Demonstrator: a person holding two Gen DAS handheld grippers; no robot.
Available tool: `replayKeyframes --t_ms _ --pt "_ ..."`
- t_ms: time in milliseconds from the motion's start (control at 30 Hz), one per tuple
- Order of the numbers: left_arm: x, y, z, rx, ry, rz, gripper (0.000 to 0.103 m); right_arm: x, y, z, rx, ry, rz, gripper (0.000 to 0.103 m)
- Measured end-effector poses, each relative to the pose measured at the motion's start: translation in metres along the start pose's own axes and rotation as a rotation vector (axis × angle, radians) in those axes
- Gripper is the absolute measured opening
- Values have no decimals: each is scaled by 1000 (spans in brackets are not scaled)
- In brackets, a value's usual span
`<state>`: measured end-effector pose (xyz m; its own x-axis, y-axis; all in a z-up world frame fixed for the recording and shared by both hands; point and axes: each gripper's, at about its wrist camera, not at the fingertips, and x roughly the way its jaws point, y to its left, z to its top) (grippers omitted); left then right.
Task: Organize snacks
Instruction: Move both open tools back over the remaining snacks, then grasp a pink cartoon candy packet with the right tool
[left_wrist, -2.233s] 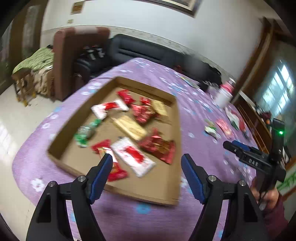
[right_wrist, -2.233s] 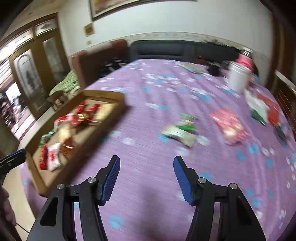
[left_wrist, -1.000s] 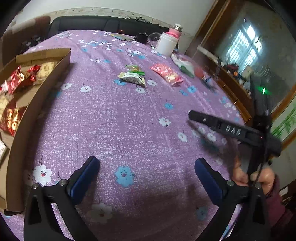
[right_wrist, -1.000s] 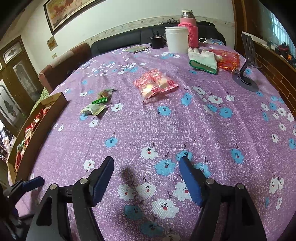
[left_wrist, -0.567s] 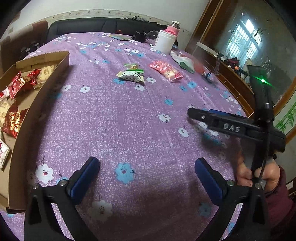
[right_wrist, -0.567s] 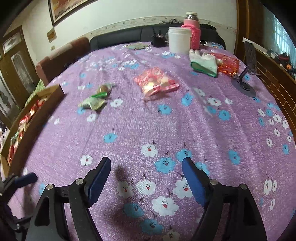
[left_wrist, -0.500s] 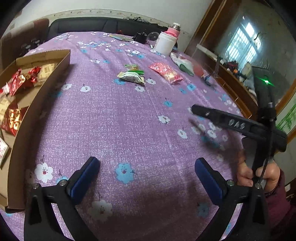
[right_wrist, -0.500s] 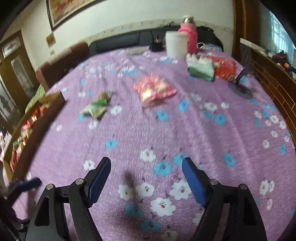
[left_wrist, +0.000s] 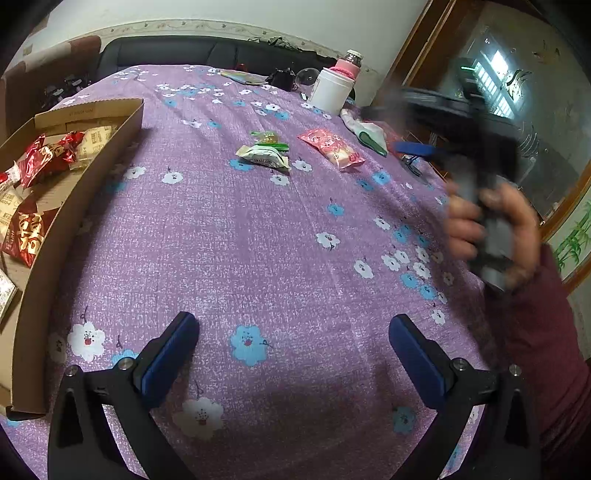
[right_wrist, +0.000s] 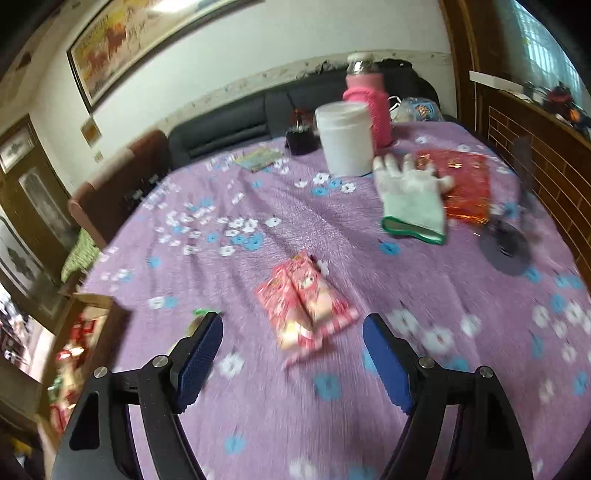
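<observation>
Purple floral tablecloth (left_wrist: 258, 229) | pink snack pack (right_wrist: 306, 306) print unreadable | left gripper (left_wrist: 295, 354), right gripper (right_wrist: 293, 354) jaws released

Black frames w/ silver screws, blue ribbed jaws; right hand (left_wrist: 491, 229) bare skin, maroon sleeve (left_wrist: 543, 332).

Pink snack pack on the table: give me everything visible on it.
The pink pack is a flat, glossy plastic wrapper, pink-red with white trim and pale cartoon printing, seemingly sealed. It lies flat on the purple floral tablecloth, touching nothing else. The open right gripper hangs just short of it, fingers astride its near end.
</observation>
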<state>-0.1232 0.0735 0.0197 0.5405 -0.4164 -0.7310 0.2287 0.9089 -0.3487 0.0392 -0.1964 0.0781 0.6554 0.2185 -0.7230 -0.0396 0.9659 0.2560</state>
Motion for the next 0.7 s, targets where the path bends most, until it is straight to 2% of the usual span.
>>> replayKeyframes --t_ms 67,133,200,233,333,367,433,467,600,700 --pt "-2 3 0 -17 -10 -21 103 23 2 4 -4 26 -26 82" --pt "-4 7 -1 -39 -22 -46 103 35 6 4 -35 45 -31 74" --pt "-4 9 -1 -54 -30 -61 103 47 17 2 -107 70 -74 58" --pt "-4 8 -1 -56 -31 -61 103 51 21 1 -129 77 -90 54" --pt "-3 4 -1 -41 -24 -43 103 56 32 -6 -211 64 -135 52" --pt "-2 3 0 -38 -22 -38 103 57 34 -9 -235 56 -166 41" --pt "-3 5 -1 -45 -26 -46 103 56 38 -13 -269 53 -206 31" --pt "-3 6 -1 -51 -28 -53 103 54 41 -15 -281 62 -208 22" --pt "-5 9 -1 -64 -35 -70 103 40 48 -30 -326 84 -239 21" --pt "-5 9 -1 -63 -36 -69 103 19 48 -48 -327 109 -210 21"
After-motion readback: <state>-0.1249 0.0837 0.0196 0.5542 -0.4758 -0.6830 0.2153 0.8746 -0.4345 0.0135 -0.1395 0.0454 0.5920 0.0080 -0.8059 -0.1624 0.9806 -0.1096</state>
